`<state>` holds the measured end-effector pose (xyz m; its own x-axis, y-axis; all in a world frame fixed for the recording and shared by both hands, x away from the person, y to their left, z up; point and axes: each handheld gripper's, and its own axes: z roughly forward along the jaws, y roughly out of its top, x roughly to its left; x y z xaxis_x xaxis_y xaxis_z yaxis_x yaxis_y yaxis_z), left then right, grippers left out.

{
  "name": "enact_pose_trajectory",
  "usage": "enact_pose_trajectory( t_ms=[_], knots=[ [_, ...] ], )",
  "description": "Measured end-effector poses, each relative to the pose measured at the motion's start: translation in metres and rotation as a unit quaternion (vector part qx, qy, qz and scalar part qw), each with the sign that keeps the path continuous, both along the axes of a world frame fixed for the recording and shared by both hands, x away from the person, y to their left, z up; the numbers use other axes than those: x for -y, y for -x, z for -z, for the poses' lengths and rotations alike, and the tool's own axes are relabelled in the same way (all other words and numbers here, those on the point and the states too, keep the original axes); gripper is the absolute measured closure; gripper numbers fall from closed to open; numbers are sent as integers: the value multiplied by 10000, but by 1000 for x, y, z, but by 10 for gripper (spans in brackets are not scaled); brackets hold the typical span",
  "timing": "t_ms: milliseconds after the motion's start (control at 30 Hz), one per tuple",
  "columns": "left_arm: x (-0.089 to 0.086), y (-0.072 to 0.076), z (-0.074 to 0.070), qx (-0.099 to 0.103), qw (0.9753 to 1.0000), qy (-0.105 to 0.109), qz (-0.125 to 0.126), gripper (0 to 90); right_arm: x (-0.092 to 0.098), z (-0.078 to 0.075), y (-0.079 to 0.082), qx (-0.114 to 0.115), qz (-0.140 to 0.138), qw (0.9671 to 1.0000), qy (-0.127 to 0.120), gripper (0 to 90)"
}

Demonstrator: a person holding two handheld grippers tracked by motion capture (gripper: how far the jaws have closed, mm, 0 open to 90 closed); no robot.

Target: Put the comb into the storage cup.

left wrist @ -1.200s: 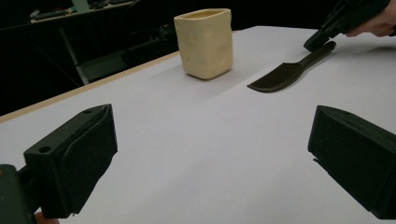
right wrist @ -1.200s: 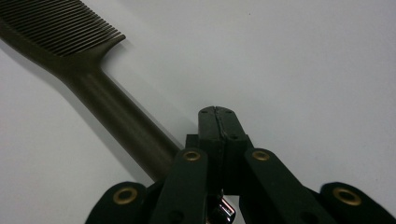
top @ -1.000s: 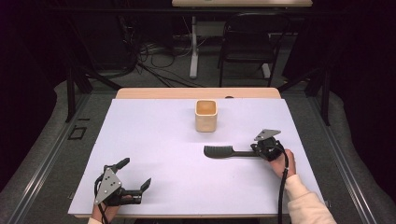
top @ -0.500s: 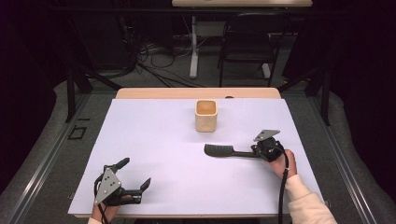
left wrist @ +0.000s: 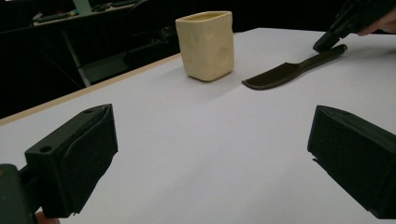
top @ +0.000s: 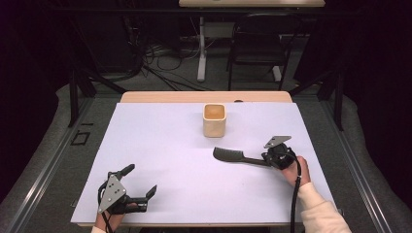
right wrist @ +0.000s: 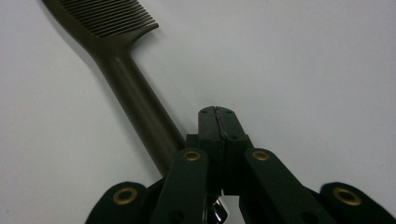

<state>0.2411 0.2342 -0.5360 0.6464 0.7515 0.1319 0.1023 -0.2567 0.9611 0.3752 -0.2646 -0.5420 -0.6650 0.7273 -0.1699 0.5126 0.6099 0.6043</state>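
A dark comb (top: 233, 155) lies flat on the white tabletop (top: 160, 141), its teeth end toward the middle and its handle toward the right. My right gripper (top: 266, 158) is at the handle's end. In the right gripper view its jaws (right wrist: 217, 114) are pressed together with nothing between them, and the comb handle (right wrist: 140, 112) runs just to their left. A cream square cup (top: 214, 120) stands upright behind the comb. My left gripper (top: 141, 179) rests near the front left edge, open and empty, facing the cup (left wrist: 208, 44) and the comb (left wrist: 285, 72).
The white sheet covers a wooden table whose bare strip (top: 204, 96) shows at the far edge. Behind it are a dark floor with cables (top: 160, 63) and a chair (top: 257, 43). A sleeve (top: 320, 216) comes in at the lower right.
The right gripper has sunk slightly toward the table by the comb handle. The comb, cup and left gripper have not moved.
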Motion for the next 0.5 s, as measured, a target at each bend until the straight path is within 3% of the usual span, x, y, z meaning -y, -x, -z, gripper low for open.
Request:
enact_pose_trajectory(
  t_ms=[500],
  knots=[
    [0,0,0,3,10000,1,8,14,-4,-2,5,-180,-117,9997,88,900]
  ],
)
